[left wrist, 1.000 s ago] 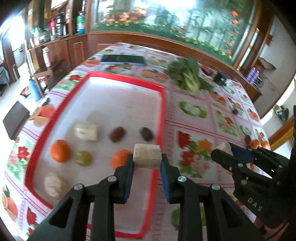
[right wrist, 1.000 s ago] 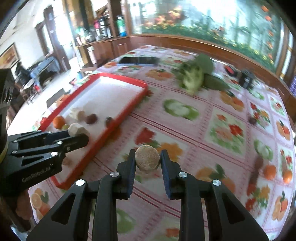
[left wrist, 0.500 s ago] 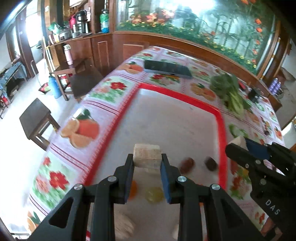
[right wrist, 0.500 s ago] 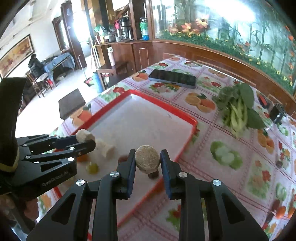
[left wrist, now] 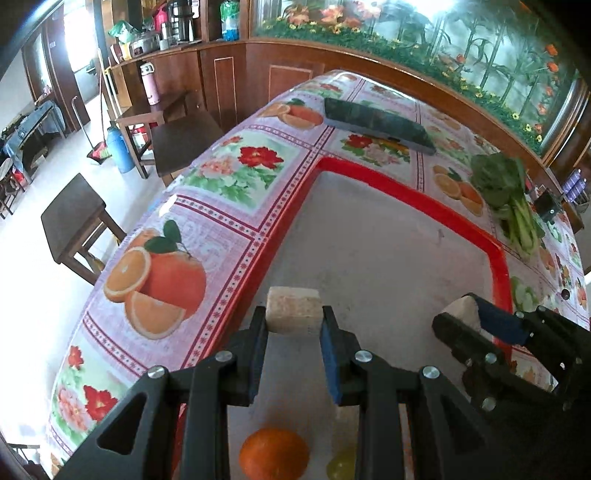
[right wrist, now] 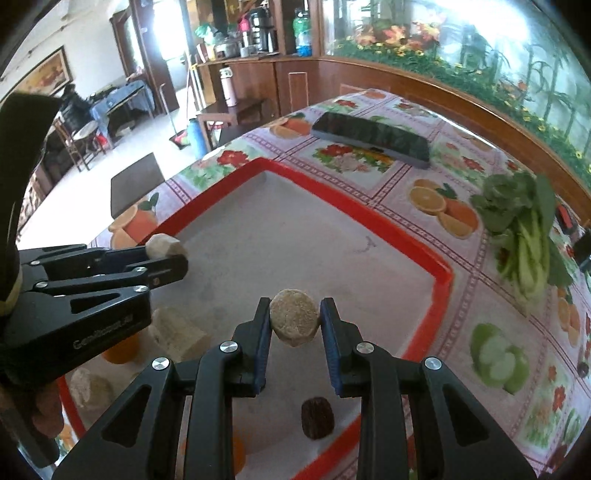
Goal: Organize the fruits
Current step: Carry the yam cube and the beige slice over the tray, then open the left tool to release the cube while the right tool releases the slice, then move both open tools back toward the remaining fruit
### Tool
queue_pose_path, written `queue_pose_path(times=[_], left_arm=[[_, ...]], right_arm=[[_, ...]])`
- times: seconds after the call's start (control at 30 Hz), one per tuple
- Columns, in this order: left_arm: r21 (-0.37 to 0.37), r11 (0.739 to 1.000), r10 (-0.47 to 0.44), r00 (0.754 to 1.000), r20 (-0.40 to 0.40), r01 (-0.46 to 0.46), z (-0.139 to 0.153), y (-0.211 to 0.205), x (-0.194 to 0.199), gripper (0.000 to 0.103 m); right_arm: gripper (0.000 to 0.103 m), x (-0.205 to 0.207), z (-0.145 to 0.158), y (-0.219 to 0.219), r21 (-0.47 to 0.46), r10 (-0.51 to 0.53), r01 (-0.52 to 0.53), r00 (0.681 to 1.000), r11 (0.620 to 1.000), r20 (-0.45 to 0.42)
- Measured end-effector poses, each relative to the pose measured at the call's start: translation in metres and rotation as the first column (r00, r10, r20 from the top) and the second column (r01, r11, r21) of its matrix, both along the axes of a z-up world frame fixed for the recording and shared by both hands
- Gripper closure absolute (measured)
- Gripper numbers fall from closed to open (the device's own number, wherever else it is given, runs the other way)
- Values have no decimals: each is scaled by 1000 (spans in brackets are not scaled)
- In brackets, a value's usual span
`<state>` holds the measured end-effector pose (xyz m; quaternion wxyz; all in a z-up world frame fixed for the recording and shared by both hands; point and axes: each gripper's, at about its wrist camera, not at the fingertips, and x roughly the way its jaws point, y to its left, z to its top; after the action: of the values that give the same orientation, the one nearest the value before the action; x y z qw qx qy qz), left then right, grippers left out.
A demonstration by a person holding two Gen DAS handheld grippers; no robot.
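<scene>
While both my grippers carry tan fruit pieces, bare tray floor lies ahead, toward each frame's top.
My left gripper (left wrist: pixel 294 320) clamps one blocky piece (left wrist: pixel 293 311), long axis across the jaws; my right gripper (right wrist: pixel 294 322) clamps one round piece (right wrist: pixel 294 322). On the red tray (right wrist: pixel 369 218): two tan pieces, one dark fruit (right wrist: pixel 317 417), one orange (left wrist: pixel 273 458).

Dining room, pale tiled floor (left wrist: pixel 44 295); dark wooden stool (left wrist: pixel 74 218) beside table; wood-panelled half wall (left wrist: pixel 369 70) curving behind, topped by large window (left wrist: pixel 461 33) with bamboo and flower decor; sideboard (right wrist: pixel 240 70) cluttered with bottles and kettles; bright doorway (right wrist: pixel 166 33) at back; framed painting (right wrist: pixel 40 74) on left wall.
</scene>
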<state>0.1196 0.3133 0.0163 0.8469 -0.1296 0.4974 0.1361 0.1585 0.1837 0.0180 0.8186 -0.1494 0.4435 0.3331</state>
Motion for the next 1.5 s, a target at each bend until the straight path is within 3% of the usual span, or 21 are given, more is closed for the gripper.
queue_pose_path(times=[0.33,0.47,0.87,1.5], left_arm=[[49,999,1,1000,-22,1,-6,-6,8,73],[77,997,-3,1000,-25,5,-6,-10,9,72],[169,985,-25,999,-28,29,0,-27,0,37],[251,967,-59,998,28,50,27,-74,-47,30]], right_arm=[[77,4,-15,1,-19,8,-9,1000,1000,-26],[70,3,-15,1,-34,3,-4,1000,999,-16],[68,-9,-4,-12,-41,-37,37,999,998,-6],[63,-58,17,-73,-4,-121,121,993,993,14]])
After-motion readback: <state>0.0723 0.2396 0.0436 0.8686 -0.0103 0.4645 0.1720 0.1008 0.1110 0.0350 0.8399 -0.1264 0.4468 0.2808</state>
